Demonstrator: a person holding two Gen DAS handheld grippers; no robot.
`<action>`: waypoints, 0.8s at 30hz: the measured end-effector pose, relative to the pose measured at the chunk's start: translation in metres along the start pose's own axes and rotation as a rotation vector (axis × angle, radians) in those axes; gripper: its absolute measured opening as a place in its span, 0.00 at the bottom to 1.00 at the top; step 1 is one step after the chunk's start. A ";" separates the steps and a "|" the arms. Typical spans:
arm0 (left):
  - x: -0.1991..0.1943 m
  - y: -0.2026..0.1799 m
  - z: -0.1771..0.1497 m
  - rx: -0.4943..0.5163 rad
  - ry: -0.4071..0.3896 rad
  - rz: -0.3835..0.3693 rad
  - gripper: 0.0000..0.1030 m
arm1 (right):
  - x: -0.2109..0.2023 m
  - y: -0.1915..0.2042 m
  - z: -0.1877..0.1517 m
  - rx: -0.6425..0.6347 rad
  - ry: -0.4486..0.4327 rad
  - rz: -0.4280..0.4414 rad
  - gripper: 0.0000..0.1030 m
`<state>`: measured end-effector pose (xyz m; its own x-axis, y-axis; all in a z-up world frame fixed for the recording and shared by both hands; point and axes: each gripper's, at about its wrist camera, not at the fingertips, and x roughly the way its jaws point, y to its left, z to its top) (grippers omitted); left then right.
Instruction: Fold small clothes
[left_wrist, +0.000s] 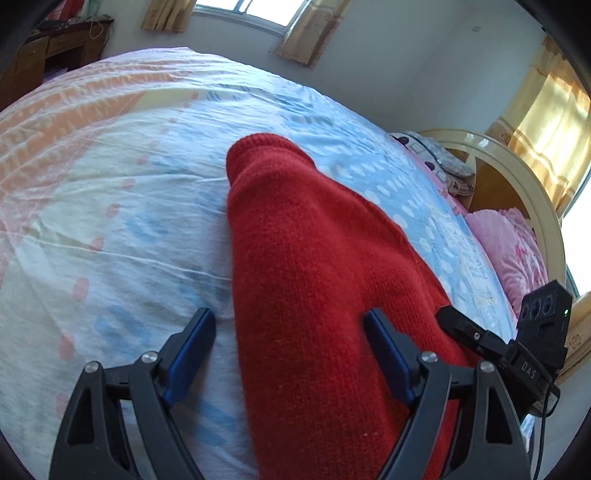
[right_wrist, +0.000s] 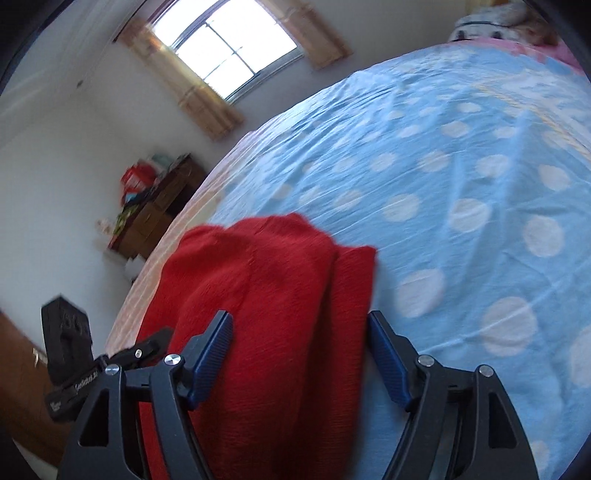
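Note:
A red knitted garment (left_wrist: 310, 266) lies on the bed sheet (left_wrist: 110, 206), folded into a long narrow shape. My left gripper (left_wrist: 290, 323) is open over its near end; the left finger (left_wrist: 192, 354) is over the sheet and the right finger (left_wrist: 388, 354) over the knit. In the right wrist view the same red garment (right_wrist: 266, 295) shows layered folds on the blue dotted sheet (right_wrist: 461, 184). My right gripper (right_wrist: 299, 325) is open, with the garment's near end between its blue pads. The other gripper (right_wrist: 74, 354) shows at the left.
A curved headboard (left_wrist: 524, 192) and pink pillow (left_wrist: 517, 251) stand at the right of the bed. A wooden dresser (right_wrist: 155, 206) with clutter stands by the wall under a window (right_wrist: 229, 48). The other gripper's body (left_wrist: 517, 339) is close on the right.

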<state>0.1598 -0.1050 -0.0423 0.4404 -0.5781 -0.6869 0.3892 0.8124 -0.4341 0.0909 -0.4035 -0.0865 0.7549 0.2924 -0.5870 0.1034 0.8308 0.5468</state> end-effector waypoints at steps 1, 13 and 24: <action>0.001 0.000 0.001 0.004 0.000 0.001 0.83 | 0.003 0.004 -0.001 -0.021 0.012 -0.001 0.73; 0.002 -0.005 0.002 0.034 -0.004 0.018 0.83 | 0.007 0.013 -0.001 -0.102 0.012 -0.042 0.46; 0.003 -0.007 0.002 0.033 -0.009 0.025 0.83 | 0.008 0.007 -0.001 -0.064 0.031 -0.025 0.50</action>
<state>0.1601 -0.1126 -0.0399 0.4577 -0.5585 -0.6918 0.4042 0.8237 -0.3976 0.0968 -0.3948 -0.0884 0.7324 0.2850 -0.6183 0.0791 0.8664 0.4930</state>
